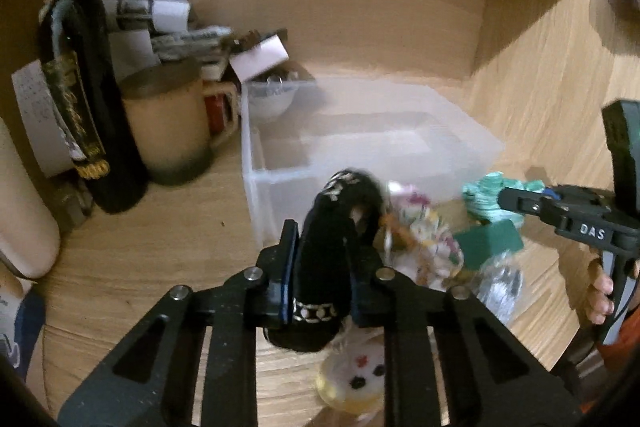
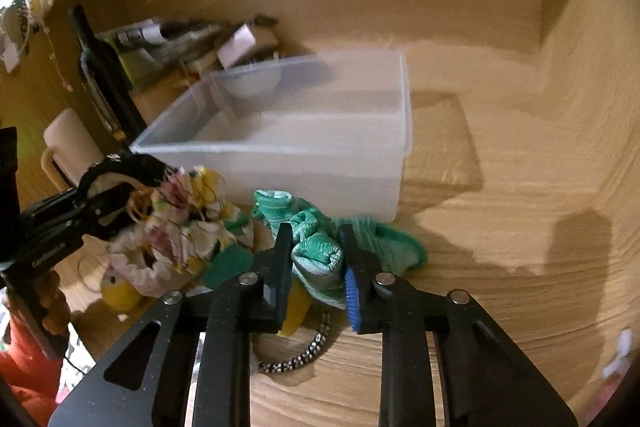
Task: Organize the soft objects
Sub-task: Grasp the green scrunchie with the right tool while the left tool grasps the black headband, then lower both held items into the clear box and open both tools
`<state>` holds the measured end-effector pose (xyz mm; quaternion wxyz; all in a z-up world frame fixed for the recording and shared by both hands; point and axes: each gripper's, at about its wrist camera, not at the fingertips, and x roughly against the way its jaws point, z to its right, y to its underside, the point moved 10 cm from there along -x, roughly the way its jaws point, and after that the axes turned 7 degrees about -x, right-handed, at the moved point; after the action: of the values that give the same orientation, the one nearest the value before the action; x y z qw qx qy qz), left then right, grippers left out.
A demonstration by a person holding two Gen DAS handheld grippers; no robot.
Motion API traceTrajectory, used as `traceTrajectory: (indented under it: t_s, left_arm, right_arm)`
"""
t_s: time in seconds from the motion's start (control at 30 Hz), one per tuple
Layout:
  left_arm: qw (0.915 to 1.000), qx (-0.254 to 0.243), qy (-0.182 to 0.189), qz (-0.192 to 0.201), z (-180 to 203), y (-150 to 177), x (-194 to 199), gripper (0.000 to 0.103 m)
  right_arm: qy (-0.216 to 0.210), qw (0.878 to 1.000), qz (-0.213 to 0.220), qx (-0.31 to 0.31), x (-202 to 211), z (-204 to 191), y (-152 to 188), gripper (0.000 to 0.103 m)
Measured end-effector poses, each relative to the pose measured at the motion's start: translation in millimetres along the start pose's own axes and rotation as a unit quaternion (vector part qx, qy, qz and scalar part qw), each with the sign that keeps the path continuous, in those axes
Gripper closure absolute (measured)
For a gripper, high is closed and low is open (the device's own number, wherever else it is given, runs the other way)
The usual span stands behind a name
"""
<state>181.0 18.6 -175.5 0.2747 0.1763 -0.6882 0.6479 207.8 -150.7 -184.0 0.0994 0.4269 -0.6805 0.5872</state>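
My left gripper (image 1: 326,247) is shut on a black fabric piece with gold trim (image 1: 326,255), held above the desk just in front of a clear plastic bin (image 1: 256,163). It also shows in the right wrist view (image 2: 120,171). My right gripper (image 2: 314,247) is shut on a green knitted sock (image 2: 318,255) that lies in front of the bin (image 2: 280,147). A floral cloth bundle (image 2: 184,227) sits between the two grippers, also seen in the left wrist view (image 1: 420,227). The bin holds nothing that I can see.
A dark wine bottle (image 1: 80,87), a beige mug (image 1: 168,123) and piled papers (image 1: 160,23) stand left of the bin. A green sponge (image 1: 488,241), a yellow plush toy (image 2: 118,291) and a patterned cord (image 2: 296,357) lie on the wooden desk (image 2: 500,247).
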Motion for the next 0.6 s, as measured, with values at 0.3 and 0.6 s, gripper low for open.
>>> traceTrajectory:
  t_s: [0.3,0.6]
  left_arm:
    - [0.9982,-0.012,-0.017,0.056,-6.1,-47.0,31.8,0.086]
    - [0.9961,-0.016,-0.014,0.085,-5.7,-89.3,47.3,0.086]
  right_arm:
    - [-0.006,0.996,0.083,0.011,46.6,-4.0,-33.4,0.085]
    - [-0.023,0.99,0.136,0.015,70.6,-8.8,-62.9,0.085]
